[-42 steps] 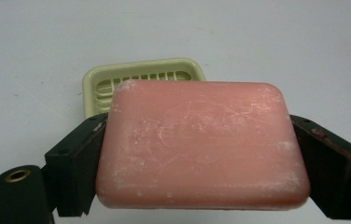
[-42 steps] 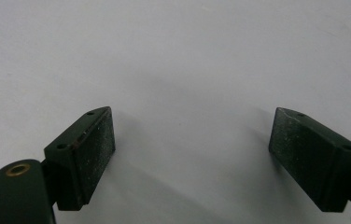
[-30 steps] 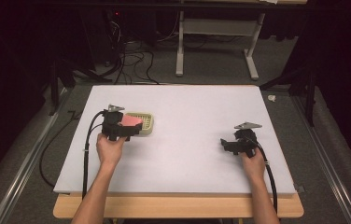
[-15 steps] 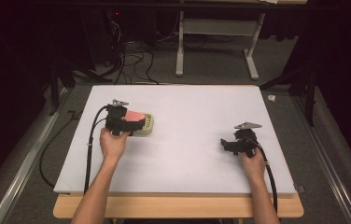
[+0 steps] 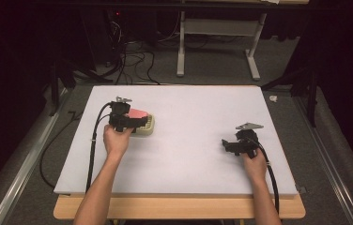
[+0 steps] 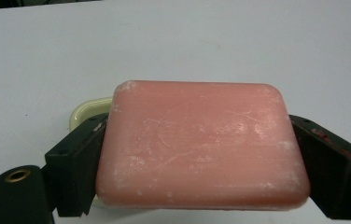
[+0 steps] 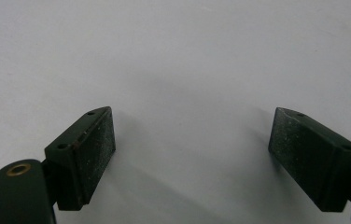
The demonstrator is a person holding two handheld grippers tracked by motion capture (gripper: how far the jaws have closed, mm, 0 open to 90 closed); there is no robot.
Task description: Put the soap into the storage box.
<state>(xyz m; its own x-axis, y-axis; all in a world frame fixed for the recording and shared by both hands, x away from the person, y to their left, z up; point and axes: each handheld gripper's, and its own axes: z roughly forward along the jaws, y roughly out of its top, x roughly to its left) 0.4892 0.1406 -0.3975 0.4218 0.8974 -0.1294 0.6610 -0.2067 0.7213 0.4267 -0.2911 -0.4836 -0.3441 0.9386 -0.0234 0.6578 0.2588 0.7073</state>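
A pink bar of soap is clamped between the two black jaws of my left gripper, held flat just above a cream soap dish. From the high view the left gripper sits at the table's left, with the pink soap over the cream dish. My right gripper rests low on the right side of the table. Its jaws stand wide apart in the right gripper view, right gripper, with only bare white surface between them.
The white table top stretches between the two hands. A wooden front edge runs along the near side. Black cables trail from both grippers. Beyond the table stand a grey frame and floor cables.
The left hand has shifted slightly to the right and away from me, carrying the soap over the dish. The right hand has stayed where it was.
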